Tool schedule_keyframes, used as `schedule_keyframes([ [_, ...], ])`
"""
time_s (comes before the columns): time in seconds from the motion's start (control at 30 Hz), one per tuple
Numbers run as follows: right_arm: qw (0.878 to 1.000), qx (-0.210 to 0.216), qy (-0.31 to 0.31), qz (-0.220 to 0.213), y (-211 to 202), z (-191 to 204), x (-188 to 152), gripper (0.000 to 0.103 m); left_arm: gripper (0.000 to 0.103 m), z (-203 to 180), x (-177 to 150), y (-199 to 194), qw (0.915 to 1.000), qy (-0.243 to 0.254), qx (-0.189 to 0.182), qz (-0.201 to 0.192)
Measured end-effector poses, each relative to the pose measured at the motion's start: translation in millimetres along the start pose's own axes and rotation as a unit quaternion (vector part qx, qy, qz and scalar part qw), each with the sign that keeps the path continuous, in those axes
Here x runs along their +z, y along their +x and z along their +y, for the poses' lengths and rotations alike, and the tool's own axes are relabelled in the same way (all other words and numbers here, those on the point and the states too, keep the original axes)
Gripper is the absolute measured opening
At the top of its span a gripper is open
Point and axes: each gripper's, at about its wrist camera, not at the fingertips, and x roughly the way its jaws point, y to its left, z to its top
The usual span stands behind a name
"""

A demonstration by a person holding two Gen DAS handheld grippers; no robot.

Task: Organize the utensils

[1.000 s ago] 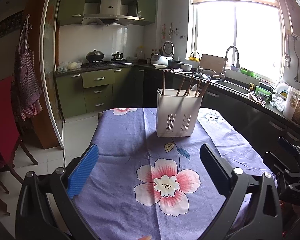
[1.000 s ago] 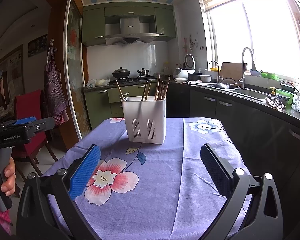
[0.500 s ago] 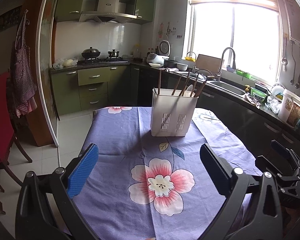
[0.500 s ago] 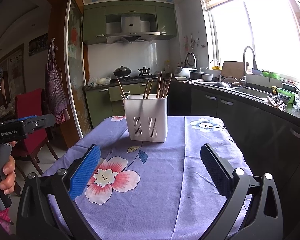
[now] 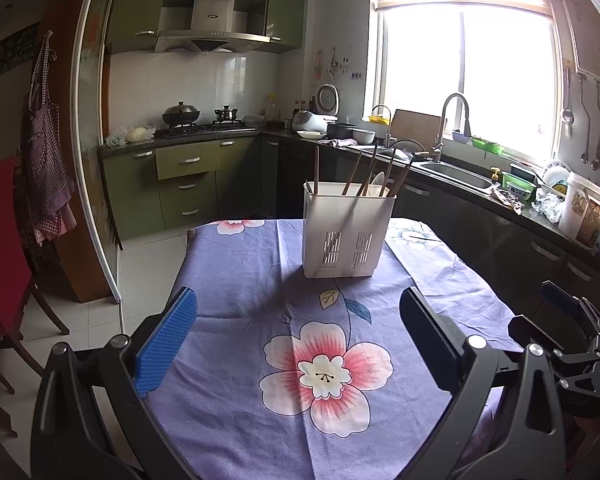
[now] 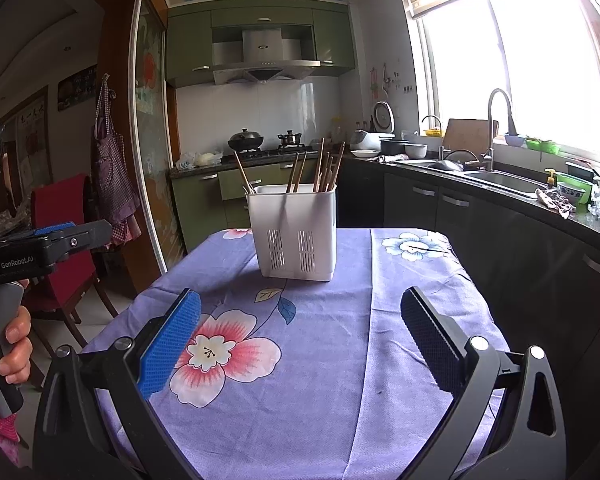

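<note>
**Holder dead ahead of both tongs, chopsticks upright**

The white utensil holder [image 5: 348, 234] is seen standing on the far half of the counter [image 5: 240, 280], which is covered w/ a purple flowered cloth. In it the chopsticks [image 5: 374, 170] are stood on end, long axis roughly vertical, tops fanned a bit to the right; a pale spoon [image 5: 378, 182] is glimpsed among them. No loose utensils are seen on the cloth.

Left tongs [image 5: 298, 326] are held wide apart, nothing between the pads, holder straight ahead & slightly right of centre. Right tongs [image 6: 300, 324] are likewise spread & empty, holder ahead & a touch left of centre [image 6: 294, 234]. Both are kept well apart from the holder, over the near edge; neither is judged clearly nearer.

Any pick would likely need an approach from above, pads closing across a stick's width near its top, not along its length
</note>
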Motion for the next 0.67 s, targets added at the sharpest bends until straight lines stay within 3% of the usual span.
schedule_keyframes([
  [0.43, 1.000, -0.003, 0.001, 0.004, 2, -1, -3, 0.098, 0.096, -1, -2, 8, 0.9994, 0.014, 0.029, 0.013],
  [0.67, 1.000, -0.004, 0.004, 0.007, 5, -1, -4, 0.098, 0.096, 4, -5, 18, 0.9992, 0.012, 0.026, 0.029],
])
